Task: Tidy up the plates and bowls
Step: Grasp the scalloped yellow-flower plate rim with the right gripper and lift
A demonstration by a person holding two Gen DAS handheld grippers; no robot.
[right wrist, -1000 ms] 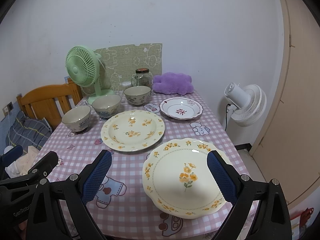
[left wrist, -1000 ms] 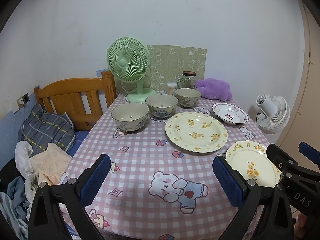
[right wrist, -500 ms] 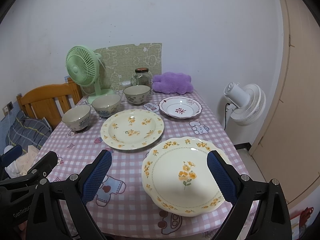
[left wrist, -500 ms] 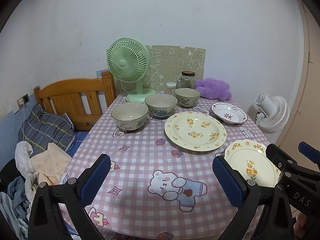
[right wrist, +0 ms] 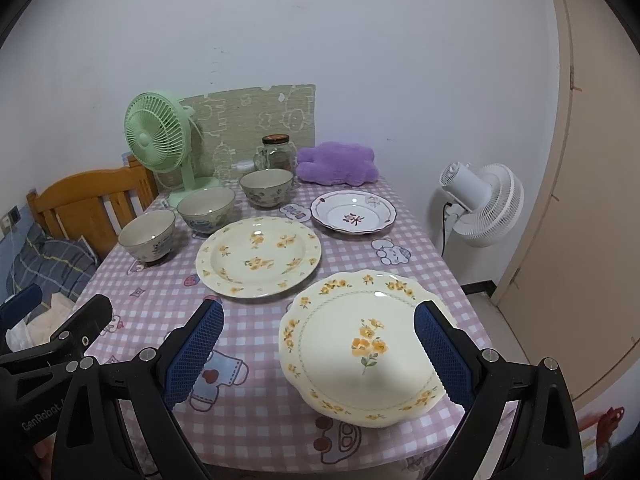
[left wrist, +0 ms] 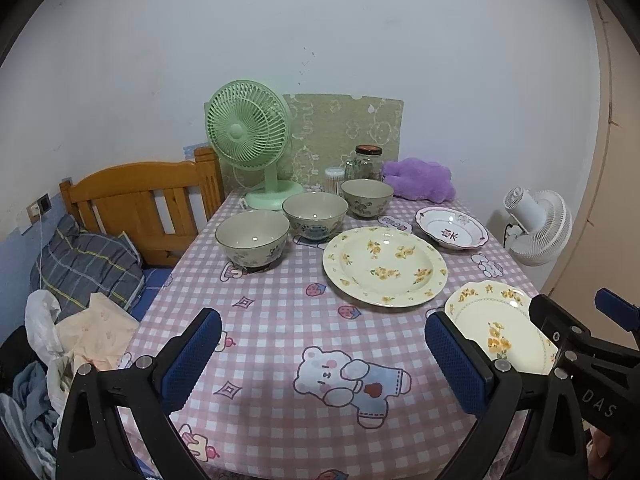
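Three grey-green bowls stand in a diagonal row: near-left (left wrist: 253, 242) (right wrist: 147, 236), middle (left wrist: 315, 215) (right wrist: 206, 209), far (left wrist: 367, 197) (right wrist: 267, 186). A large round yellow-flowered plate (left wrist: 384, 266) (right wrist: 258, 256) lies mid-table. A scalloped yellow-flowered plate (left wrist: 498, 326) (right wrist: 362, 344) lies at the near right corner. A small white plate with a red motif (left wrist: 451, 233) (right wrist: 353, 212) lies far right. My left gripper (left wrist: 322, 364) is open and empty above the near table edge. My right gripper (right wrist: 320, 354) is open and empty above the scalloped plate's near-left part.
A pink checked cloth (left wrist: 280, 320) covers the table. A green fan (left wrist: 248, 136), a glass jar (left wrist: 368, 162) and a purple plush (left wrist: 418, 179) stand at the back. A white floor fan (right wrist: 482, 204) is right of the table, a wooden bed with clothes (left wrist: 132, 204) left.
Both views have drawn back and risen slightly from the table. No dish has moved. Both grippers stay open.
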